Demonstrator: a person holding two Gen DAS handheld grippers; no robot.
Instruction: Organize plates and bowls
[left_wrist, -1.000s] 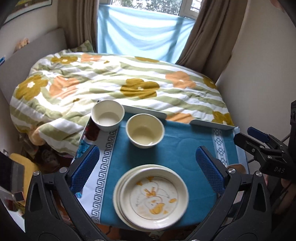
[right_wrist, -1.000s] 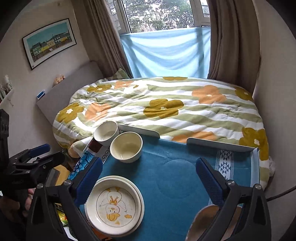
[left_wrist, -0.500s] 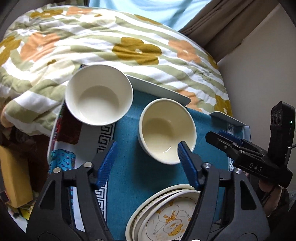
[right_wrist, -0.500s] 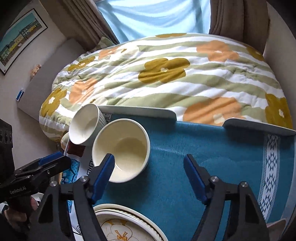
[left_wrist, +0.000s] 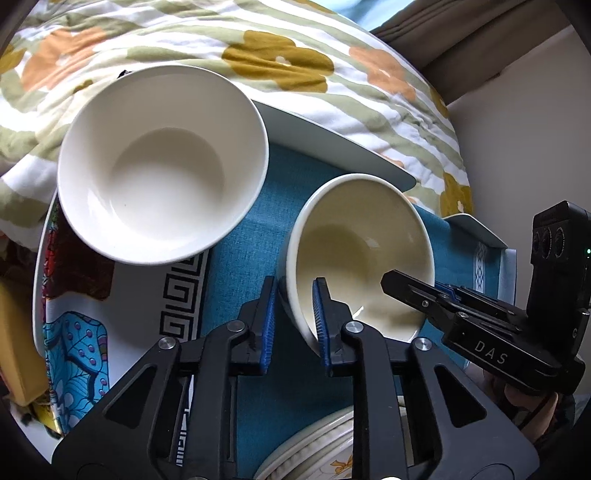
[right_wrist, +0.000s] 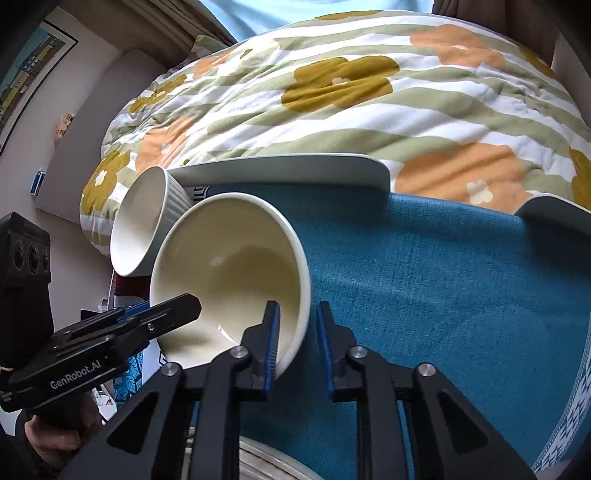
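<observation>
Left gripper (left_wrist: 293, 314) and right gripper (right_wrist: 297, 332) each pinch opposite rims of the cream bowl (left_wrist: 356, 254). The white bowl (left_wrist: 162, 162) sits just beside it; open blue cloth (right_wrist: 443, 277) lies to the right.

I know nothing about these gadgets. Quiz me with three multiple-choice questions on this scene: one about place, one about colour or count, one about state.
1. Where is the white bowl relative to the cream bowl, in the left wrist view?
A. upper left of it
B. stacked inside it
C. on the bed

2. What colour is the cloth under the bowls?
A. red
B. teal blue
C. yellow

3. How are the left hand-held gripper and right hand-held gripper set?
A. both wide open
B. one closed on a plate
C. each closed on the cream bowl's rim

Answers:
1 A, it sits apart, up-left.
2 B, blue weave shows.
3 C, pads straddle opposite rim walls.
</observation>
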